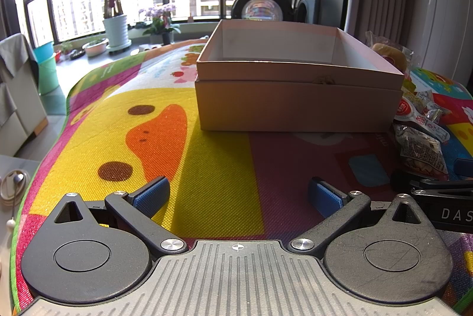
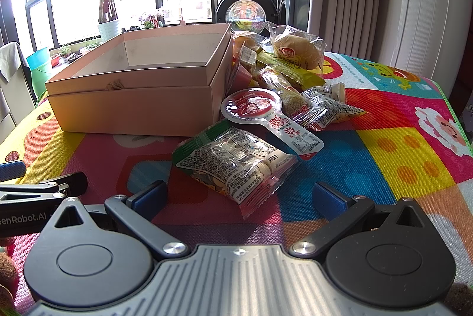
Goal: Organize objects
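Left gripper [image 1: 238,194]: jaws wide apart, empty, low over the mat [image 1: 207,168], facing the box [image 1: 298,97].
Right gripper [image 2: 239,197]: jaws wide apart, empty; clear snack packet [image 2: 233,162] lies just ahead.
Box: open-topped; interior floor hidden by its walls.
Snack pile [image 2: 283,79]: touching the box's right side; rear packets overlap, labels illegible.

- Your box [image 2: 133,106] is plain tan outside, white inside.
- Your mat [image 1: 207,168] shows a yellow duck with an orange beak and brown spots, plus red, blue and pink blocks.
- Your nearest snack packet [image 2: 233,165] is clear with black print and a green edge.
- Your gripper fingers [image 1: 152,196] carry blue pads on black arms.
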`<state>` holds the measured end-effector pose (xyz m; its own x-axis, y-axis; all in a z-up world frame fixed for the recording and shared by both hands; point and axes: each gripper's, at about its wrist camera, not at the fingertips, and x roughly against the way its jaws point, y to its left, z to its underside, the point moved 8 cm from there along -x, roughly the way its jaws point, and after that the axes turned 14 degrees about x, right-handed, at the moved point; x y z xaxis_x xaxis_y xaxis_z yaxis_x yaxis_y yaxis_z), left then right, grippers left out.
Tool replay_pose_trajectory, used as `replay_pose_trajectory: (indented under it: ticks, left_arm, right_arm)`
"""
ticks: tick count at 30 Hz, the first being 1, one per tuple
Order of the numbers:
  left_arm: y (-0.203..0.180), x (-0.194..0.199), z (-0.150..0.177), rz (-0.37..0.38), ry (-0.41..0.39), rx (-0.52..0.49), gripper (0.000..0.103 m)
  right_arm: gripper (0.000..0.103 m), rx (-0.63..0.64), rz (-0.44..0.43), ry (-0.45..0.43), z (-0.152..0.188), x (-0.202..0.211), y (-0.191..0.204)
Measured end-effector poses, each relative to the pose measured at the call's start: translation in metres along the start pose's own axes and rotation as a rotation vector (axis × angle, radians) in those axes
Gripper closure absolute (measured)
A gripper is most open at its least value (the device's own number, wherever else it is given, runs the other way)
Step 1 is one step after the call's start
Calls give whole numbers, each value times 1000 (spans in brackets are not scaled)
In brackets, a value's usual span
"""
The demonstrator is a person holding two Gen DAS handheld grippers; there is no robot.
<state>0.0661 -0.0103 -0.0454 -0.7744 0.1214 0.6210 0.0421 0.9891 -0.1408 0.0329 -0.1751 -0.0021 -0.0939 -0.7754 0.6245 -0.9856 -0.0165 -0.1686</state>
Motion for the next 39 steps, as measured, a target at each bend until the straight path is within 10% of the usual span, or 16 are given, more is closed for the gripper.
replay_pose_trajectory:
  ticks: [39]
  left_arm:
    - [-6, -1, 6, 64, 14, -38, 0]
  right_arm:
    - [0, -5, 1, 1, 0, 0, 0]
